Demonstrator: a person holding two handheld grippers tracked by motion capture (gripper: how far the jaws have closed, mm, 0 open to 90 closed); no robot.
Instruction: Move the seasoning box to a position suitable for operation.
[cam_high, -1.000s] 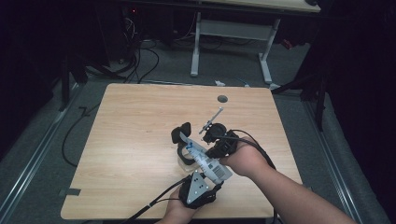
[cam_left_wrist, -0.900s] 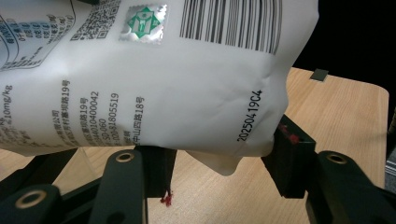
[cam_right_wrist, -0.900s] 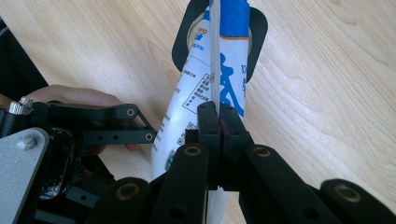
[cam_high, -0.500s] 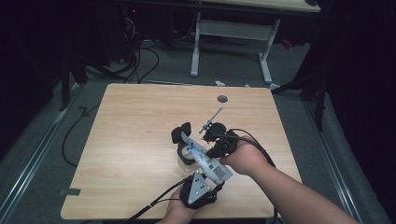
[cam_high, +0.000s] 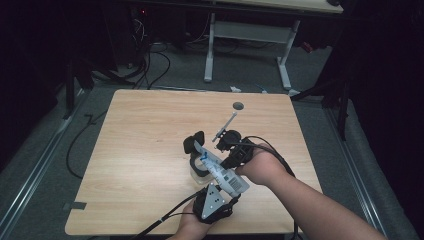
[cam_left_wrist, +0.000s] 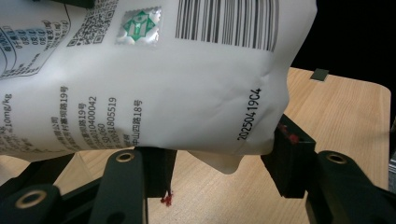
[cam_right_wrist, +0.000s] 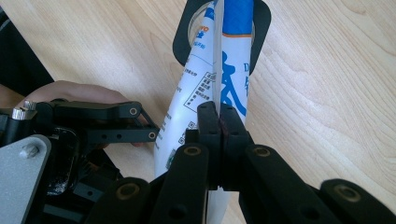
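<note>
wooden table (cam_high: 140, 150) | white pouch (cam_high: 220, 172) above clear cup (cam_high: 199, 175) | left hand-held gripper (cam_high: 196, 145) clamps pouch — right hand-held gripper (cam_right_wrist: 219, 119) pinches its edge

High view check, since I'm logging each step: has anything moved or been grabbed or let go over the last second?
Nothing visibly changed: the right gripper stays pinched on the edge of the white and blue printed plastic pouch, the left gripper still straddles the pouch, and both hands kept still.
</note>
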